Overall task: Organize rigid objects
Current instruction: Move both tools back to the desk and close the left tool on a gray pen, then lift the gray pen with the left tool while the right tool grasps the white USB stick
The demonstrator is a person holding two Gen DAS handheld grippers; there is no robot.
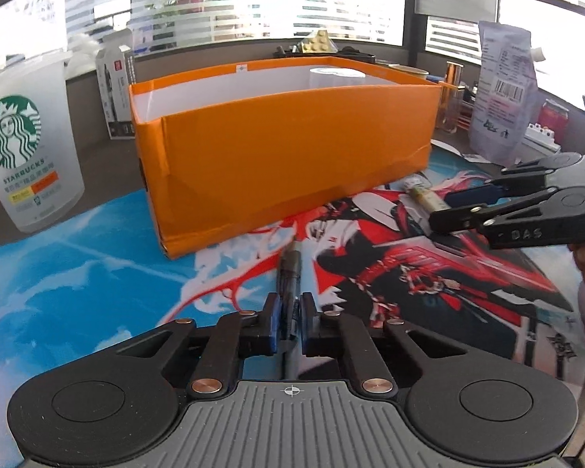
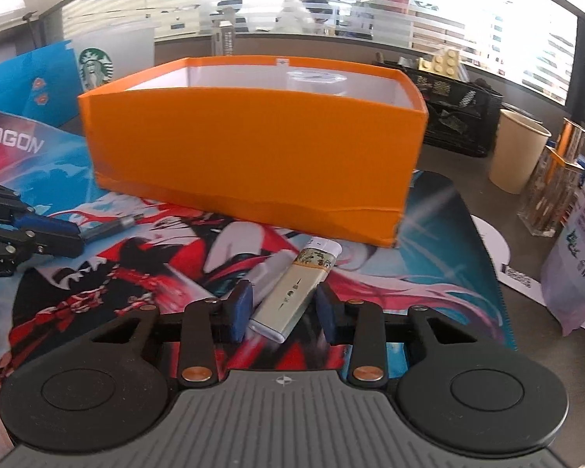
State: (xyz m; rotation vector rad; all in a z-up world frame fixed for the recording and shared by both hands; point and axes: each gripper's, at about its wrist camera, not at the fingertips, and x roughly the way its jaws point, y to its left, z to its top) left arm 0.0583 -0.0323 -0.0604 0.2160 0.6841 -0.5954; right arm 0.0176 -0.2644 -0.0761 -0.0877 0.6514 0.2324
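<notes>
L tool is clenched on a dark pen low over the mat; R tool gapes around a lighter lying by the orange box. Risk: pen pivots in the end-grip, lighter skids off-centre

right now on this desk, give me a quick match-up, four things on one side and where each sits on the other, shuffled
Things:
1. pen
2. lighter
3. tape roll
4. Starbucks cup

Places:
A. inside the orange box
B. standing left of the box
C. between the right hand-held gripper fingers, which are open
D. clamped in the left hand-held gripper

Pairs: 1-D, 2-C, 3-A, 4-B
</notes>
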